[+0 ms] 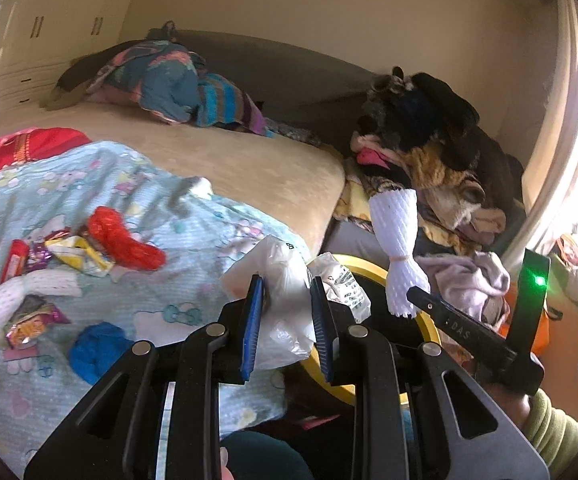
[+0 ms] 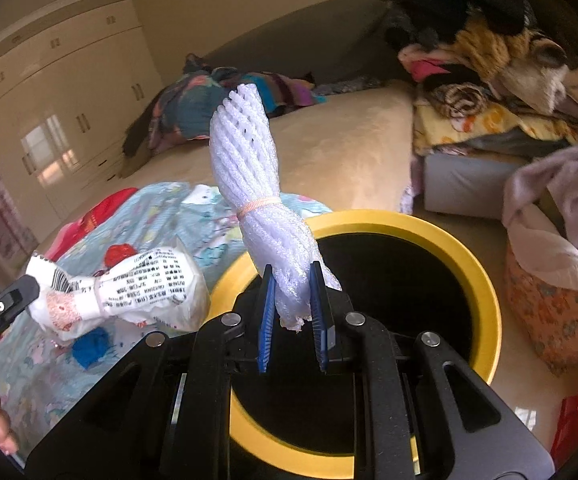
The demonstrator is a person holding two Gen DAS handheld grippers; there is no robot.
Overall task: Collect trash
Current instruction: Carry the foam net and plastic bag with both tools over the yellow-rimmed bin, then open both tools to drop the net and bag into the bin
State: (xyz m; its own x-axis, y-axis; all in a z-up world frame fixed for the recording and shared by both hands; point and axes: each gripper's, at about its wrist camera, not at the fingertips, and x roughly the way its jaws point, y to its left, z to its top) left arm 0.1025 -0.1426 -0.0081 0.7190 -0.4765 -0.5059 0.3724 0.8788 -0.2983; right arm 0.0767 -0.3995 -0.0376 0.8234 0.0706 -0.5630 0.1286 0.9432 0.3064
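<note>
Both tongs (image 1: 287, 296) (image 2: 292, 286) loaded, above bin rim (image 2: 485, 276)

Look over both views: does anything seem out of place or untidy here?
Yes. Wrappers, a red net and a blue wad lie scattered on the bedsheet, not in the yellow-rimmed bin. Clothes are heaped beside the bed.

beside the yellow-rimmed black bin (image 2: 485, 280), a pale blue blanket (image 1: 193, 236) shows pastel cartoon prints. on that blanket lie a red mesh (image 1: 129, 240), a blue wad (image 1: 97, 350), and yellow wrappers (image 1: 85, 258).
</note>
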